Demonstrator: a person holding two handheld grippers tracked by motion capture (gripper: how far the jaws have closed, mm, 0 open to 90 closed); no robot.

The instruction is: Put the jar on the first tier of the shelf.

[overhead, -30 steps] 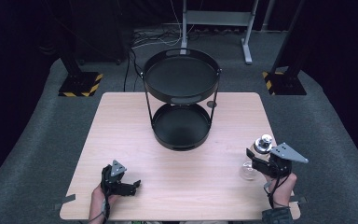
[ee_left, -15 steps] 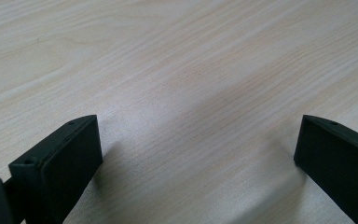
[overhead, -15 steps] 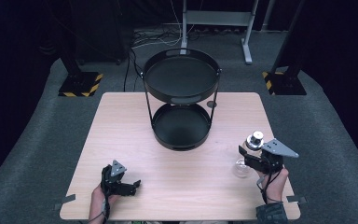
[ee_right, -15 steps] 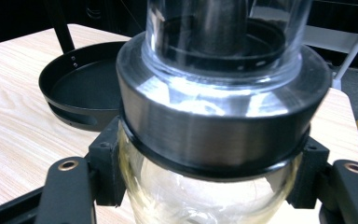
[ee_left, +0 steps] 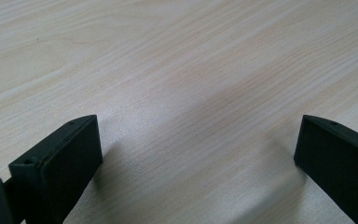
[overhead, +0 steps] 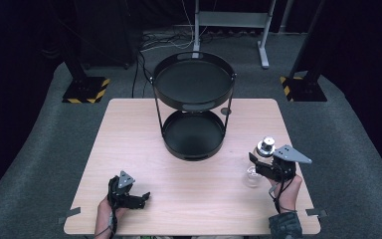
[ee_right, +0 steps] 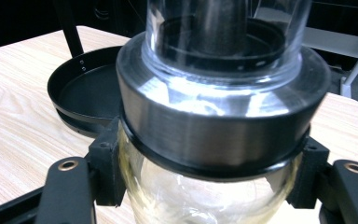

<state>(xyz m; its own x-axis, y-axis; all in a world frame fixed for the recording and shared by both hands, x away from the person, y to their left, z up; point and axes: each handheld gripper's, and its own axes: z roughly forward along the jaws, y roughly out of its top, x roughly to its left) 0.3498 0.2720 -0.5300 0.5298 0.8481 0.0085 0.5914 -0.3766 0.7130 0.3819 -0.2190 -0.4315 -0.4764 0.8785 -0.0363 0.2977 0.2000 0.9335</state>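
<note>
Wooden tabletop (overhead: 129, 129), left to right: left hand-held gripper (overhead: 138, 197) resting near the front edge, jaws wide apart and empty; black two-tier tray stand (overhead: 194, 102) at centre; right hand-held gripper (overhead: 256, 165) clamped on a clear glass bottle (overhead: 258, 162) with a metal collar
</note>
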